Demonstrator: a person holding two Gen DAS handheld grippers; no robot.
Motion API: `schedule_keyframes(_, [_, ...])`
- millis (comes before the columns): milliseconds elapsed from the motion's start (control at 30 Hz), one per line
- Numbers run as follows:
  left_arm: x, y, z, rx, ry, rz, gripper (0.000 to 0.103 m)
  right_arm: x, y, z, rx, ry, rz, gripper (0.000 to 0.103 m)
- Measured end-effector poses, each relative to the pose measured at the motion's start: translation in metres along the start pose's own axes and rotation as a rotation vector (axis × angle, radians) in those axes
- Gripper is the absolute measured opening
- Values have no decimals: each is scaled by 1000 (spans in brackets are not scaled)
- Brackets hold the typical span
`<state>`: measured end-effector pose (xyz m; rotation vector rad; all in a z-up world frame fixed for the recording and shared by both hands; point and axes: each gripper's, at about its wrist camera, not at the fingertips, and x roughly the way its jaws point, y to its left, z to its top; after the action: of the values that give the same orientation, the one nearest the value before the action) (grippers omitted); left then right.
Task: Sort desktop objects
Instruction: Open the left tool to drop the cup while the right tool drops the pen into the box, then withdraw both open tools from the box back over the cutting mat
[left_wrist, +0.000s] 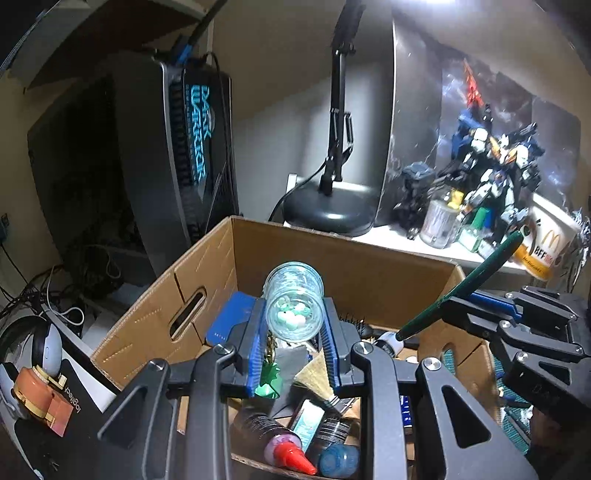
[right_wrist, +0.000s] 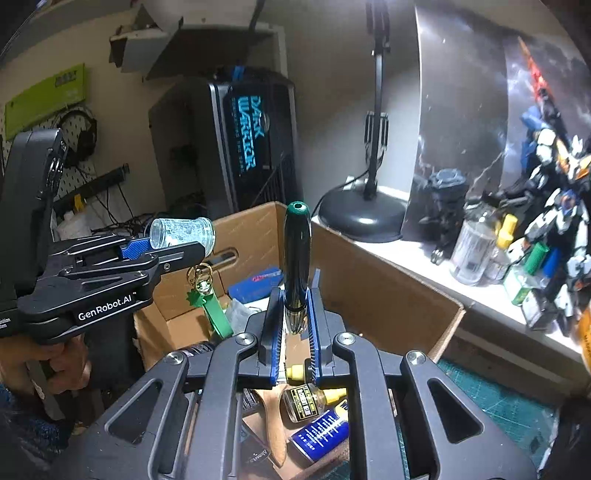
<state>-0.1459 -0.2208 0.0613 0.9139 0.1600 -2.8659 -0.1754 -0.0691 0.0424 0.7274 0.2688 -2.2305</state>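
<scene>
1. small glass jar (left_wrist: 294, 301), pale beads inside, is clamped between the fingers of the left gripper (left_wrist: 294, 325), which are closed partway onto its sides. it is held in the air above the open cardboard box (left_wrist: 207, 258), near the box's left wall; a green key tag (right_wrist: 210, 306) dangles beneath it.
2. green pen (right_wrist: 296, 254) stands upright in the right gripper (right_wrist: 295, 325), fingers nearly fully closed on its lower barrel. it is also over the box, toward the right wall.
3. box contents so far: red-tipped bottle (left_wrist: 286, 448), blue-capped bottle (left_wrist: 338, 459), blue card box (right_wrist: 256, 286), yellow-capped cement bottle (right_wrist: 308, 400), a brush, other small items.
4. judged progress: well along. two items are in hand and not yet released.
5. left to sort, by appearance: jars and bottles (right_wrist: 476, 247) on the far right edge of the bench, beside the model robot (left_wrist: 491, 162) and lamp base (left_wrist: 328, 210).
</scene>
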Motion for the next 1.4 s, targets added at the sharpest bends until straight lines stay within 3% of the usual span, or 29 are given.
schedule_keyframes(333, [26, 0, -1, -11, 69, 21, 28, 42, 3, -5, 6, 97, 27, 12])
schedule_keyframes(867, [42, 6, -13, 1, 116, 45, 28, 51, -5, -14, 23, 132, 19, 12])
schedule_keyframes(1000, [41, 8, -13, -12, 116, 46, 28, 50, -6, -14, 27, 124, 7, 17])
schedule_keyframes(1067, [39, 7, -12, 1, 99, 89, 41, 48, -7, -13, 26, 118, 4, 20])
schedule_keyframes(1133, [33, 7, -12, 2, 63, 147, 86, 46, -8, -13, 29, 112, 5, 21])
schedule_keyframes(1233, [21, 11, -10, -22, -7, 172, 96, 43, -8, -12, 32, 105, 5, 25])
schedule_keyframes(1400, [18, 13, -7, -28, 6, 177, 97, 36, -10, -11, 37, 91, 3, 26])
